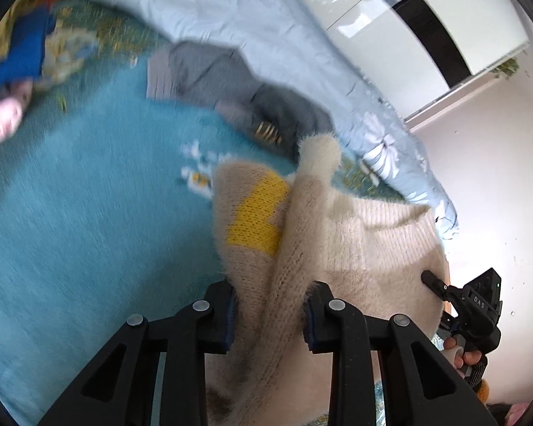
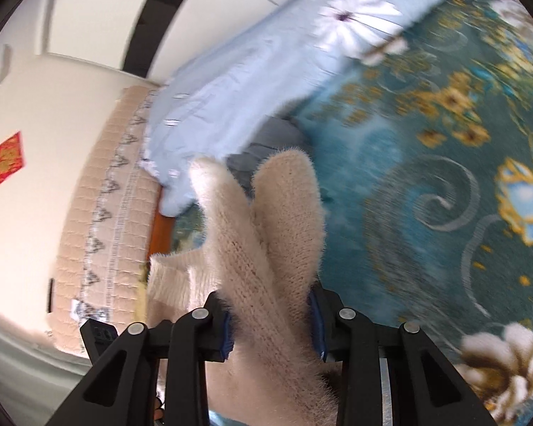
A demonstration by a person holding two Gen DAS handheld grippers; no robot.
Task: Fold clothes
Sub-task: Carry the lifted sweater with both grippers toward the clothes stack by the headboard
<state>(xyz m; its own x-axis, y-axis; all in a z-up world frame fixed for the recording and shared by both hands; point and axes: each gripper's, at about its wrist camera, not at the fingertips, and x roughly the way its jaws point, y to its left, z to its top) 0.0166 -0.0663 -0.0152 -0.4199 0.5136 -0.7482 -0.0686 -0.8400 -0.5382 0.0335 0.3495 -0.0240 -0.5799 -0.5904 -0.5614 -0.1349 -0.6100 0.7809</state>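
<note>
A bed (image 2: pixel 426 191) under a teal floral cover carries a pale blue quilt (image 1: pixel 252 28) bunched at twelve o'clock, grey clothing (image 1: pixel 224 74) just beside it, and blue and pink garments (image 1: pixel 14 71) at ten o'clock.

The left gripper (image 1: pixel 270 316) is built of matte black angular arms with triangular cut-outs, and four round silver rivets are set along the linkage. Blue pads are seen on the inner faces of its fingers (image 1: pixel 311 314). The right gripper (image 2: pixel 272 323) is made alike, with a metal rail at 5 o'clock. White "DAS" lettering is printed on its black housing in the left wrist view.
</note>
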